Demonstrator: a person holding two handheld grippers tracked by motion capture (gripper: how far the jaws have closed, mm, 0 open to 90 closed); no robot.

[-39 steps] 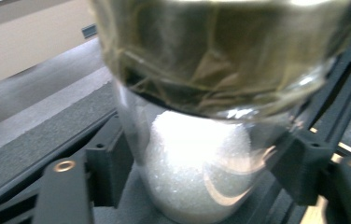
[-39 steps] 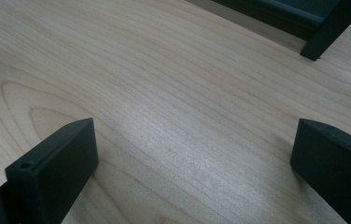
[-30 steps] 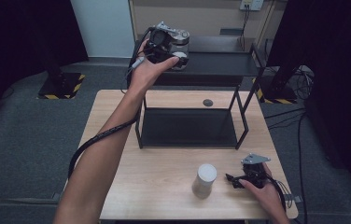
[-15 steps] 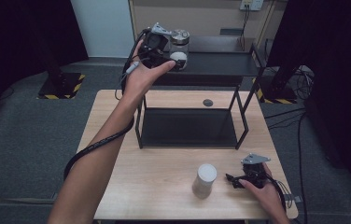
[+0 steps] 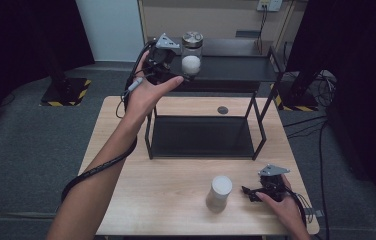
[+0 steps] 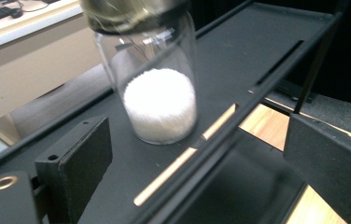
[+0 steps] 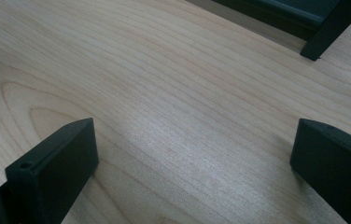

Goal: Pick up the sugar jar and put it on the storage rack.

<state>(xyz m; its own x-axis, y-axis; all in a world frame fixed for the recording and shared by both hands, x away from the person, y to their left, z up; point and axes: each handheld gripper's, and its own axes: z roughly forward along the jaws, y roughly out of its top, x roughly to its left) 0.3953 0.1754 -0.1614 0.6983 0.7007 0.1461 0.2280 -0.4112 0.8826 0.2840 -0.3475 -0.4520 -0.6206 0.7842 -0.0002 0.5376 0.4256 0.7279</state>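
Jaws of the left gripper [image 6: 197, 154] stand apart, having just been opening, with nothing pressed between them. Just ahead of them, clear of both pads, stands the clear glass jar with a metal lid [image 6: 157, 88], upright on the top of the black metal shelf rack [image 6: 257, 42] and about a third full of white grains (salt or sugar, I cannot tell which). Seen from above, this gripper [image 5: 173, 70] sits just beside the jar [image 5: 192, 52], on its left. Nearer the person, the right gripper [image 5: 248, 191] lies low on the pale wooden table [image 5: 176, 200], its jaws wide over bare wood [image 7: 187, 107]. Just off its tips stands a small white cylinder-shaped container [image 5: 219, 192], not touching them.
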